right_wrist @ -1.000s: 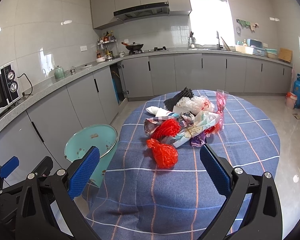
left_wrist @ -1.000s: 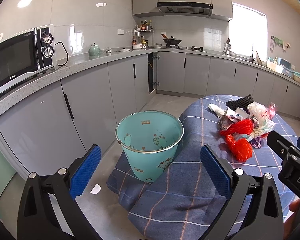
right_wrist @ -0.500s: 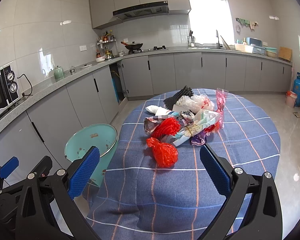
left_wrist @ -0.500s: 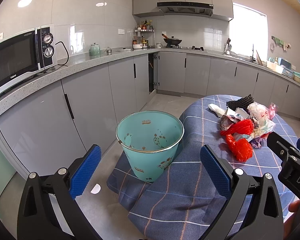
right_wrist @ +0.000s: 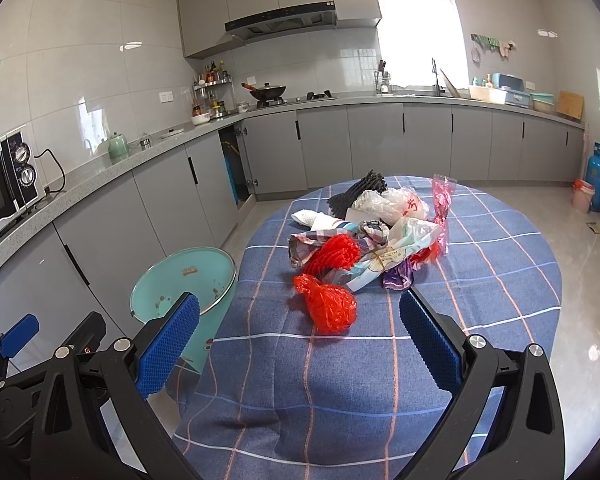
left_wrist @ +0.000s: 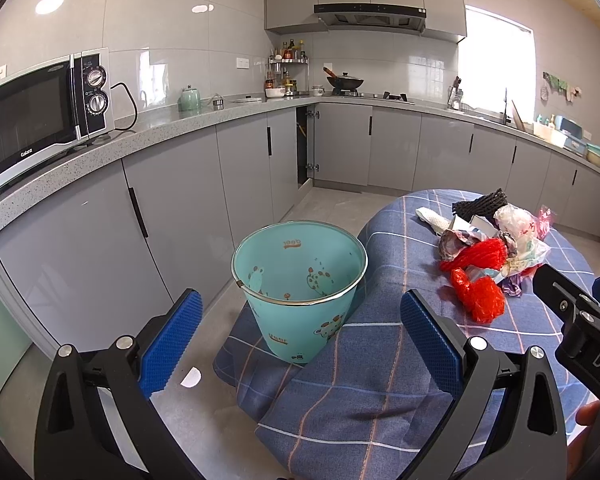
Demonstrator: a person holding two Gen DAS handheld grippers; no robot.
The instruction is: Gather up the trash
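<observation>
The left wrist view is taken from low beside the tabletop (left_wrist: 400, 240), faced toward the teal bin (left_wrist: 300, 280), which is seen near and from above. The right wrist view is taken from the tabletop's near edge, faced across the trash pile (right_wrist: 364, 240) toward the kitchen counter. The bin (right_wrist: 184, 280), pile (left_wrist: 492, 252), tabletop (right_wrist: 500, 280) and microwave (left_wrist: 40, 112) are shared by both views.

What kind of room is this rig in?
Almost certainly a home kitchen: a wok on the gas hob under a range hood, a microwave on the grey countertop, and a sink tap by the window.
</observation>
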